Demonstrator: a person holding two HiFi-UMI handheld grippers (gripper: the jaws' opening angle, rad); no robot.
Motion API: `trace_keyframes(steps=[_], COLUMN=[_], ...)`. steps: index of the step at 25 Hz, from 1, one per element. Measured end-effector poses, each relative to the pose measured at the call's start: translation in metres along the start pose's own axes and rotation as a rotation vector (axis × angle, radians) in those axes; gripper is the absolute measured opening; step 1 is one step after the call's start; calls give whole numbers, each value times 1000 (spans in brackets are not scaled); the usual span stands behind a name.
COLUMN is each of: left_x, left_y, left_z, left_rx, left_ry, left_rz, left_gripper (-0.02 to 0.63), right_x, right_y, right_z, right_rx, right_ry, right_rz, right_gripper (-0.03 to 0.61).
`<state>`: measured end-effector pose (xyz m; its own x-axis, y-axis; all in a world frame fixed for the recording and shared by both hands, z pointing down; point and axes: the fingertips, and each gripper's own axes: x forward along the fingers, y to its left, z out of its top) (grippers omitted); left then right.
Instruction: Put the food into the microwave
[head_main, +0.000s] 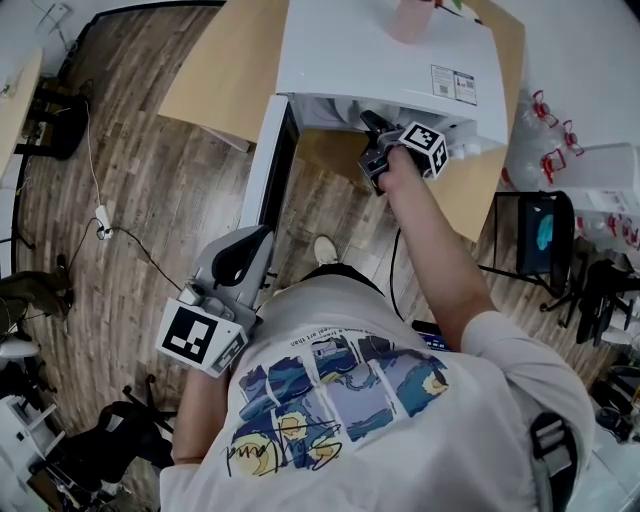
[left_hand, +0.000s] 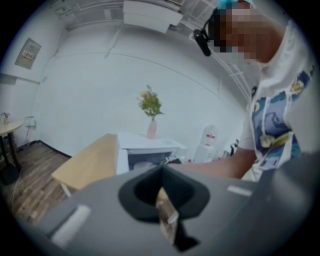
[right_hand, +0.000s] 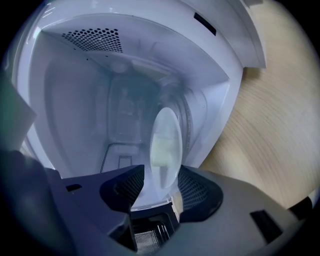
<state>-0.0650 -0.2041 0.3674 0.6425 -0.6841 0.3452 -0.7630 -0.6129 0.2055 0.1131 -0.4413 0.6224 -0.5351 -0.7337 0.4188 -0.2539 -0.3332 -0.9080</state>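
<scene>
Plate of food inside the open microwave, right claw wide around it

The white plate (right_hand: 167, 142) carrying a pale block of food (right_hand: 161, 150) is inside the white microwave (right_hand: 75, 100). It lies between the jaws of the right gripper (right_hand: 157, 186), which stand wide with neither pad pressing on it. The microwave door (head_main: 272, 170) hangs open over the wooden table (head_main: 215, 70). The left gripper (left_hand: 161, 174) is held well back, its jaws together on nothing.
</scene>
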Motion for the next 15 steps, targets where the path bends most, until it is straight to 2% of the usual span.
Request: trace_keyframes(steps=[6, 15], left_x=[-3, -4], left_y=[-2, -3], left_z=[0, 0], left_rx=[3, 4], left_ry=[2, 4], left_rz=[0, 4], left_gripper=[9, 9], right_x=[-3, 0], right_y=[-4, -6], right_z=[-6, -6], right_rx=[14, 36], right_ry=[8, 1], right_rz=[-25, 3], right_gripper=[221, 229])
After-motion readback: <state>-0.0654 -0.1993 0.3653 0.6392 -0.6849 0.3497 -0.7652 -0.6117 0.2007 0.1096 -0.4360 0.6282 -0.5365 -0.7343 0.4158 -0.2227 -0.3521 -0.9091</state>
